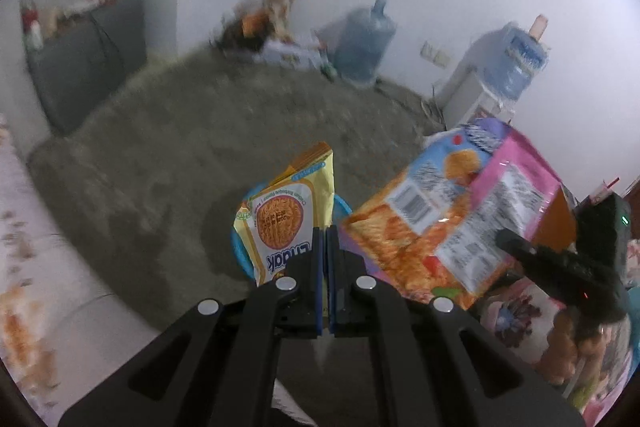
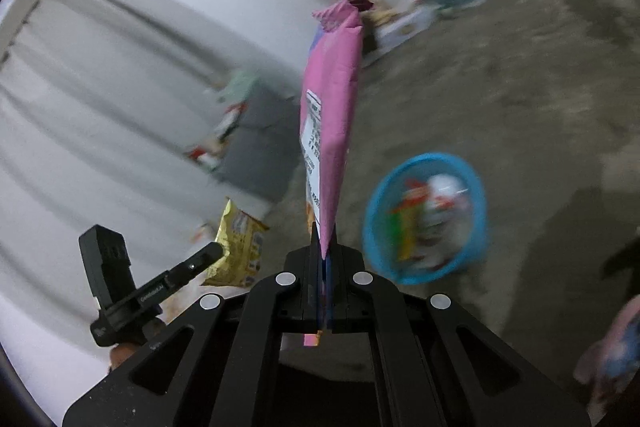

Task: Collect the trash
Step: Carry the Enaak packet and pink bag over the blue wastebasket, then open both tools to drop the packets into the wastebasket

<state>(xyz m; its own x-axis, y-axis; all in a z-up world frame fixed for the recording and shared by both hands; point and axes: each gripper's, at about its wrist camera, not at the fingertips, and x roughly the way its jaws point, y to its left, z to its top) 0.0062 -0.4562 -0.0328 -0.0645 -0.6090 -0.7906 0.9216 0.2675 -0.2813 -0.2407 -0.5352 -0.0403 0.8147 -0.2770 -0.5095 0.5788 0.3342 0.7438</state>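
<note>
While both wrappers are already pinched and in the air, the job right now is really just getting them over the blue basket [image 2: 426, 219] and letting go cleanly. The left tongs [image 1: 325, 233] are clamped tight on the yellow snack packet [image 1: 286, 215], which stands up right in front of the basket on the grey floor [image 1: 180, 147], so from that side it looks nearly lined up. The right tongs [image 2: 325, 239] are squeezed shut on the bottom edge of the pink wrapper [image 2: 330, 115], which sticks up tall and floppy, with the basket off to its right and a bit further out. The basket already has some crumpled wrappers in it, though they're too blurry to name. My take: bring each packet over the middle of the basket, not the rim, and go low before opening, because light foil packets like these will probably flutter sideways if dropped from high up. The pink one is long, so I'd tip it in lower end first. Watch the two tools don't bump each other.
</note>
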